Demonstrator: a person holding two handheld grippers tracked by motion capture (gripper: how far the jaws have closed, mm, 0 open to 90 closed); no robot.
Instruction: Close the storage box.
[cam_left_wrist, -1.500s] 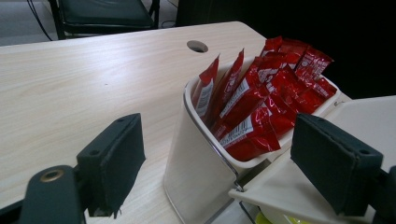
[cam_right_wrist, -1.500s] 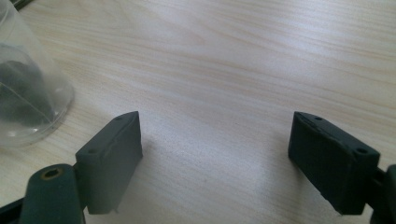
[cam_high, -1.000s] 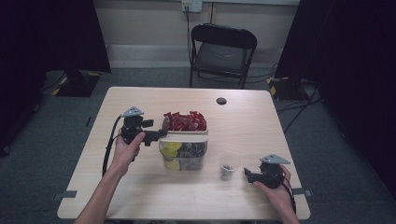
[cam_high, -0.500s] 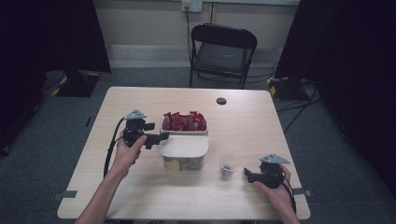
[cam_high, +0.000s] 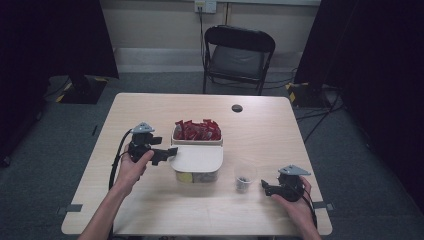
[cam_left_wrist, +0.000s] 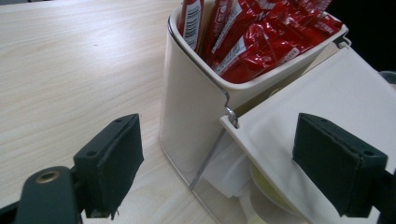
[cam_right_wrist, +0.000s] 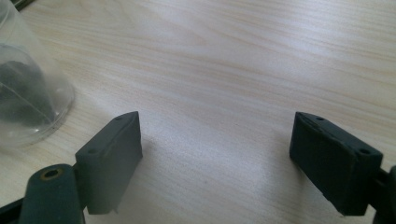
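A cream two-part box (cam_high: 176, 141) stands mid-table. Its back part holds red sachets (cam_high: 196, 130), upright (cam_left_wrist: 252, 42). A white lid (cam_high: 197, 159) lies flat over the clear front part, and yellow and white contents show under the lid (cam_left_wrist: 336, 98). My left gripper (cam_high: 170, 151) sits at the lid's left edge. Its jaws have just been opening; the lid's hinged corner lies between them, and the pads of the left gripper (cam_left_wrist: 219, 123) stand clear of it. My right gripper (cam_high: 263, 186) rests open on the table, beside a clear cup (cam_high: 244, 177) with dark bits. The right gripper (cam_right_wrist: 215, 121) holds nothing; the cup (cam_right_wrist: 23, 93) is off to its left.
A small black disc (cam_high: 237, 108) lies near the table's far edge. A black folding chair (cam_high: 239, 55) stands behind the table (cam_high: 300, 135). Bare wood spreads to the left and right of the box.
The white lid came down from a raised tilt to lie flat over the front part. The left gripper followed it down a little. The right hand stayed put.
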